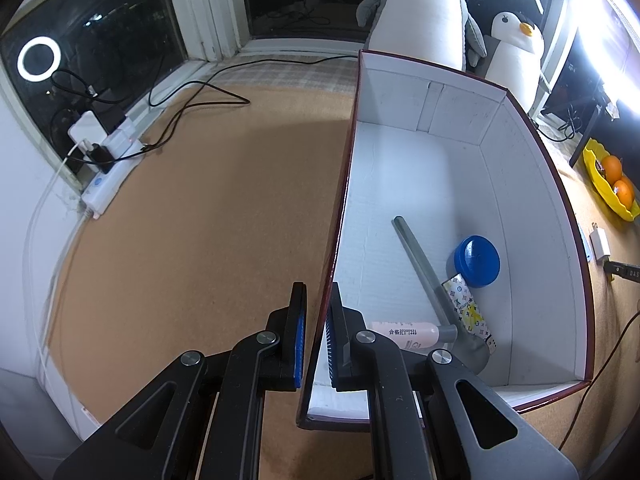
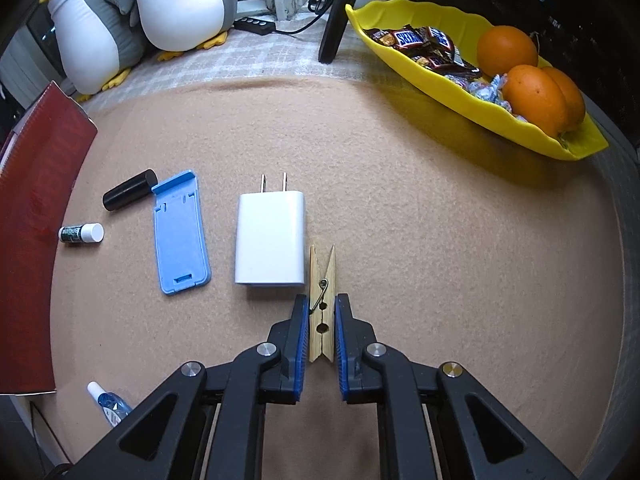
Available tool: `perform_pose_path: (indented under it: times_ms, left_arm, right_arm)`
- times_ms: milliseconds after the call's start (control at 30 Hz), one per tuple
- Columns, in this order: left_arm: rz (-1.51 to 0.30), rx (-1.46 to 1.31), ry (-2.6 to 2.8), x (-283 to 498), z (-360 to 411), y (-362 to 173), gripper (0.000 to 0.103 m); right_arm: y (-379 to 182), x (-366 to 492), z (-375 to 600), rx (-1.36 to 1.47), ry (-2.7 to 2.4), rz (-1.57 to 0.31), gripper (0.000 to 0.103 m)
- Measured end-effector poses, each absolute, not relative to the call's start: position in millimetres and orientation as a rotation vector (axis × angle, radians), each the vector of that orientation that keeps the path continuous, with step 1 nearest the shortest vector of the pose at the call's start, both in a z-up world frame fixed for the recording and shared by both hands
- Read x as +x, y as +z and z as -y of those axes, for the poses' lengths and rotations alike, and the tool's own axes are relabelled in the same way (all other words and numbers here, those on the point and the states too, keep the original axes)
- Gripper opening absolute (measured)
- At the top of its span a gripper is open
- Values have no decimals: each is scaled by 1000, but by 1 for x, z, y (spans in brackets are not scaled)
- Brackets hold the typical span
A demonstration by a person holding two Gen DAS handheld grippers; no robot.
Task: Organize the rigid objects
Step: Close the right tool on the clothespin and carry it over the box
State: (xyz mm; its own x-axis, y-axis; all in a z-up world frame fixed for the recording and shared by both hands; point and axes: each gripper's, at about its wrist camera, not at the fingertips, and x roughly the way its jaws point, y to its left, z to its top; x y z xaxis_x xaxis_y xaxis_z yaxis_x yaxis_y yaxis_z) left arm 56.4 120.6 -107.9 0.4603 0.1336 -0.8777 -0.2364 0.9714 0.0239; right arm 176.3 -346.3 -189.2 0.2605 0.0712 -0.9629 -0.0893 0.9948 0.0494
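Observation:
My left gripper (image 1: 316, 322) straddles the left wall of a white box with dark red rim (image 1: 344, 200); its jaws stand close on either side of the wall. Inside lie a grey hammer (image 1: 436, 292), a blue lid (image 1: 477, 261), a patterned packet (image 1: 468, 308) and a pink tube (image 1: 404, 334). My right gripper (image 2: 322, 320) has its jaws around a wooden clothespin (image 2: 322, 304) lying on the tan mat. Next to it lie a white charger (image 2: 270, 238), a blue phone stand (image 2: 180, 234), a black cylinder (image 2: 130, 195) and a small white-capped bottle (image 2: 81, 233).
The box's red outer wall (image 2: 32, 240) stands at the left of the right wrist view. A yellow tray (image 2: 460, 92) with oranges and candy sits back right. Plush penguins (image 2: 140, 12), a power strip (image 1: 112, 176) with cables, and a small blue bottle (image 2: 108, 402) are around.

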Motion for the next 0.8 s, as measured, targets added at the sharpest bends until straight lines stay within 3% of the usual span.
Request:
perform_pose_path:
  times_ms: [367,800]
  left_arm:
    - [-1061,-114,207,56,-124,-110,8]
    - [-1050,-148,173,53,-131,-114,8]
  right_arm:
    - [-145,145,347,14,101,-1214,11]
    - [-68,114,235,-45,314,-1066,11]
